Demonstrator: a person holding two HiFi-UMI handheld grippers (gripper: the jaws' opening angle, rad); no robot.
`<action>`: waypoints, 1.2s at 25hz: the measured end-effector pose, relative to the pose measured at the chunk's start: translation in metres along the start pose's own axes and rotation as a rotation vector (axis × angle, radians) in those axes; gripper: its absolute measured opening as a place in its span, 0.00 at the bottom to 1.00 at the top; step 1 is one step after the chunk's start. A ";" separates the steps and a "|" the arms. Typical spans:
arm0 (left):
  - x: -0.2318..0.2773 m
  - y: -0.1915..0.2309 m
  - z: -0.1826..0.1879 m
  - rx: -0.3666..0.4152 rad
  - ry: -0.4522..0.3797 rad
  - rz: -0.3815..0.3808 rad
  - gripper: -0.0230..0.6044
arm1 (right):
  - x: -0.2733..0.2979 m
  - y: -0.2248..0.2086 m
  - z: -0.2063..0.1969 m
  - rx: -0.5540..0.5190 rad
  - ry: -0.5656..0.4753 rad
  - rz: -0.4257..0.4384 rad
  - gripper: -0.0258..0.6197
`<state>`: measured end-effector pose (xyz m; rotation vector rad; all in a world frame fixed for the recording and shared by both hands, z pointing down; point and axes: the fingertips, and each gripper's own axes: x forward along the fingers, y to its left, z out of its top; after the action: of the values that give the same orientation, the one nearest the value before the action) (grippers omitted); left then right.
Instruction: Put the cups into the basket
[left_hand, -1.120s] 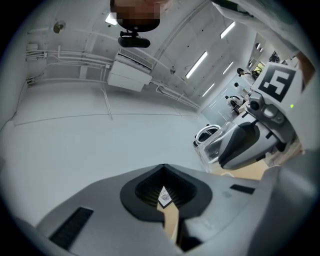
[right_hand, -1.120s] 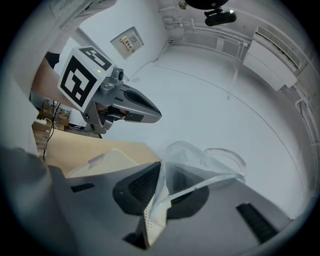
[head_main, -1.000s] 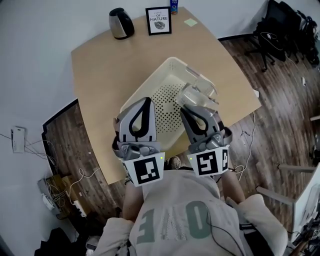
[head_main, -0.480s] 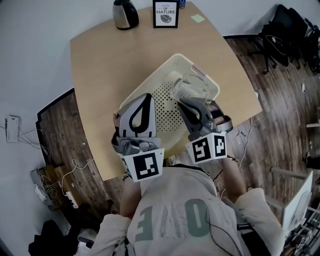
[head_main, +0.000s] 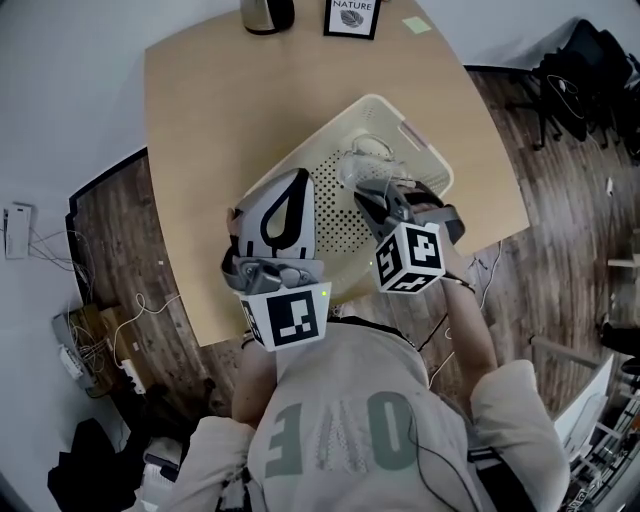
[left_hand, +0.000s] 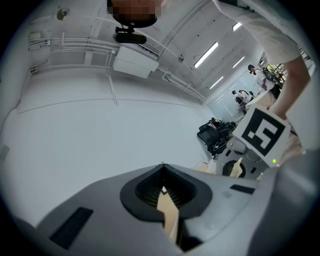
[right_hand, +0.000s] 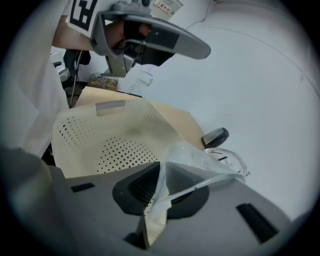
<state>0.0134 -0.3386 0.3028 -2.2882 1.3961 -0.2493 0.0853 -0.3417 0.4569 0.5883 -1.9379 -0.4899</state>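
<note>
One clear cup (head_main: 366, 166) was pinched by its thin wall in the jaws of the right gripper (head_main: 368, 192), over the basket (head_main: 405, 108); the left gripper (head_main: 297, 178) was closed on nothing. Risk, as judged: cup could be dropped or crushed, w/ so small a pinch. The pinch itself was shown in the right gripper view but hidden in the head view.

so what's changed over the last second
The right tongs sank toward the basket and tipped nose-down, carrying the clear cup from over the rim to above the perforated floor. Their grip on the cup never loosened. The left tongs stayed shut and empty at the near side, and the basket kept its place on the table.
</note>
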 end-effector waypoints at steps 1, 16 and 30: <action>0.000 0.001 -0.002 -0.001 0.001 -0.001 0.04 | 0.007 0.004 -0.003 -0.010 0.015 0.033 0.08; 0.004 0.007 -0.032 -0.032 0.033 -0.012 0.04 | 0.065 0.057 -0.040 -0.209 0.243 0.349 0.08; 0.018 0.020 -0.058 -0.057 0.079 -0.010 0.04 | 0.087 0.082 -0.067 -0.318 0.366 0.530 0.09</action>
<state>-0.0158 -0.3782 0.3437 -2.3554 1.4485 -0.3105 0.0988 -0.3334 0.5937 -0.0490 -1.5397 -0.3122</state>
